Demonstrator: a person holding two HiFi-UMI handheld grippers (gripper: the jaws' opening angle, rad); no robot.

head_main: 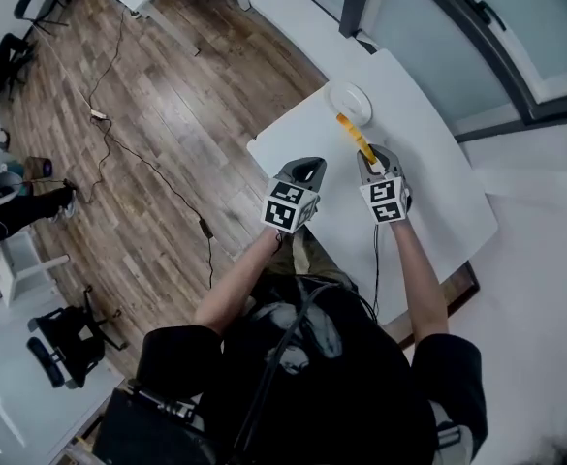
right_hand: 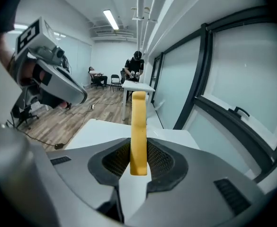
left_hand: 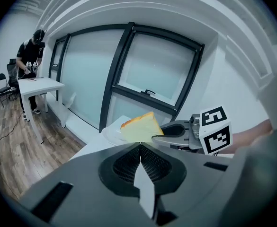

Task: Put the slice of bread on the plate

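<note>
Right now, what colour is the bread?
The bread is pale yellow with orange crust, best in the left gripper view.

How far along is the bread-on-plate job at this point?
Done: the bread slice is picked up, clamped edge-on in the right claw. In hand: it is held above the table beside the plate, not resting on it. Left: lower it onto the plate and release. The left claw is shut, empty.

White table (head_main: 438,163), wood floor (head_main: 167,85), black chair (head_main: 65,342)
</note>
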